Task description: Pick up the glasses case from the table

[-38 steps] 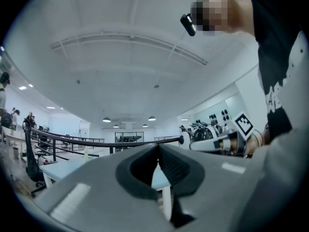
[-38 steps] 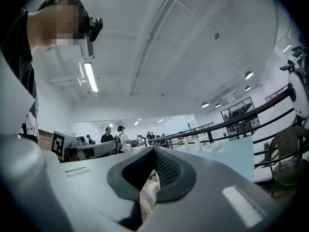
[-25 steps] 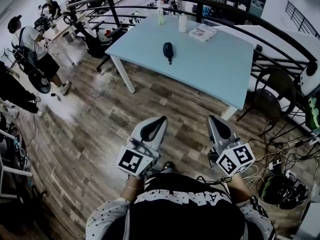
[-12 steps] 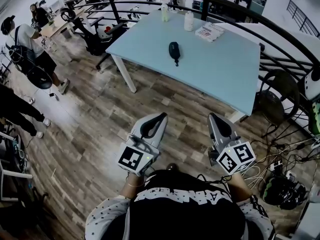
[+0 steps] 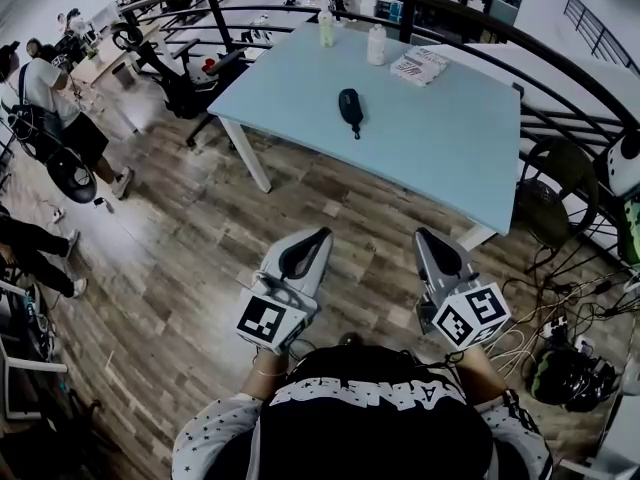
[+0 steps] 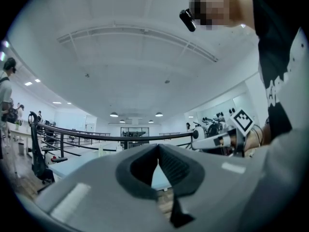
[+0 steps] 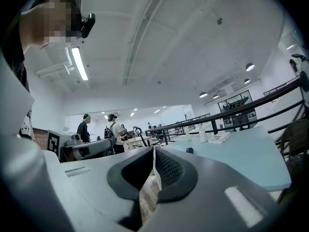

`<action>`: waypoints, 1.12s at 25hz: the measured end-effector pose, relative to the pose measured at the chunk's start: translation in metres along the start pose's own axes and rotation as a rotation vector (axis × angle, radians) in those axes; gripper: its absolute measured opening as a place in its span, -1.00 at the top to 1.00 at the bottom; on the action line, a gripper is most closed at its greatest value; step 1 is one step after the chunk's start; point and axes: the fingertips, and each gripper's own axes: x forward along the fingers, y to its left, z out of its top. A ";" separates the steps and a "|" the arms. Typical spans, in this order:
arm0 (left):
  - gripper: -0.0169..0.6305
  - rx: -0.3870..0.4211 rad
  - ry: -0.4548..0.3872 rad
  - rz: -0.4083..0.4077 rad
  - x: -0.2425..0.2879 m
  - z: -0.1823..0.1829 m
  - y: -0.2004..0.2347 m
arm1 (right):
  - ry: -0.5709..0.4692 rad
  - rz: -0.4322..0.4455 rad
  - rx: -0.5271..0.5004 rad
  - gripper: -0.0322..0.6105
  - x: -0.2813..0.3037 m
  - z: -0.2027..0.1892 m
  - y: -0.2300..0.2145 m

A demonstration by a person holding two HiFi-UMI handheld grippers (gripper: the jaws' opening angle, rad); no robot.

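Observation:
The glasses case (image 5: 350, 108) is a small dark oval lying near the middle of the light blue table (image 5: 440, 148), far ahead of both grippers. In the right gripper view the case (image 7: 189, 150) shows as a tiny dark lump on the tabletop. My left gripper (image 5: 322, 236) and right gripper (image 5: 425, 236) are held side by side over the wooden floor, pointing level toward the table. The left gripper (image 6: 158, 146) has its jaws closed tip to tip with nothing in them. On the right gripper (image 7: 154, 149) the jaws also meet, empty.
Two bottles (image 5: 325, 28) (image 5: 376, 44) and a printed booklet (image 5: 420, 65) stand at the table's far side. A black curved railing (image 5: 560, 53) runs behind it. A dark chair (image 5: 545, 203) and floor cables (image 5: 560, 328) are at the right. People (image 5: 50, 98) stand at the left.
The table and case have shifted slightly right and nearer in the head view as the person steps forward. Both grippers keep the same shut pose.

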 end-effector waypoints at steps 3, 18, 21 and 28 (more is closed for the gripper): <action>0.95 -0.001 0.014 0.003 0.003 -0.006 0.003 | 0.010 0.001 -0.003 0.85 0.002 -0.002 -0.001; 0.95 -0.003 0.056 0.090 0.057 -0.018 0.047 | 0.019 0.054 0.036 0.80 0.073 0.001 -0.060; 0.95 -0.004 0.055 0.114 0.077 -0.018 0.061 | 0.021 0.079 0.044 0.79 0.095 0.003 -0.075; 0.95 0.008 0.052 0.171 0.124 -0.021 0.098 | 0.032 0.114 0.063 0.74 0.146 0.012 -0.120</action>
